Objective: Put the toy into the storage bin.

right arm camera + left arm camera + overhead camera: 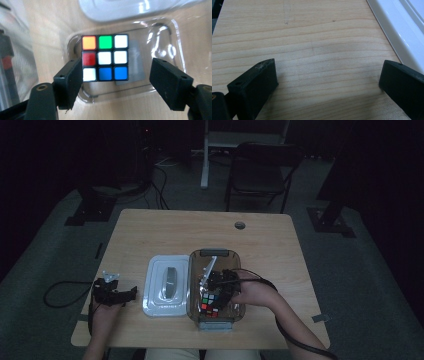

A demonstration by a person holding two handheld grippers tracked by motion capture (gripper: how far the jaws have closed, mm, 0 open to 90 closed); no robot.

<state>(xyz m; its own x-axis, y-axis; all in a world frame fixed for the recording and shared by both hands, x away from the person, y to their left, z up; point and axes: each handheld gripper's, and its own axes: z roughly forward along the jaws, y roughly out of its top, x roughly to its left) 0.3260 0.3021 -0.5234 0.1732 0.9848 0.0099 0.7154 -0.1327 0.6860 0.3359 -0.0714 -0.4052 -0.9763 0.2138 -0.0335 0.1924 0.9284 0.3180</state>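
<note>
Clear plastic container point(239, 265), rectangular, standing on the pale wood-grain table point(165, 230); it holds one puzzle cube point(105, 57) on its floor. Cube face toward the right gripper view reads, by rows: orange, green, white; red, white, white; white, blue, blue. In the high view the cube sits at the near end of the container, red and white stickers just visible.

Right gripper point(116, 75): held inside the container, just above the cube. Jaws apart, nothing pressed between them. The cube lies beyond the fingertips and toward the left jaw; that jaw's tip overlaps the cube's lower left corner in the right gripper view, and whether it touches cannot be told. A clear gap separates the cube from the right jaw. A pale grey label on the container floor shows between the cube and the right jaw.

White lid point(167, 285): flat on the table, just beside the container, raised grip at its centre. In the right gripper view its rim shows past the cube, beyond the container wall.

Left gripper point(328, 75): low over bare table, jaws wide apart, nothing between them. The lid's white edge point(397, 32) runs just beyond the right jaw, outside the gap.
</note>
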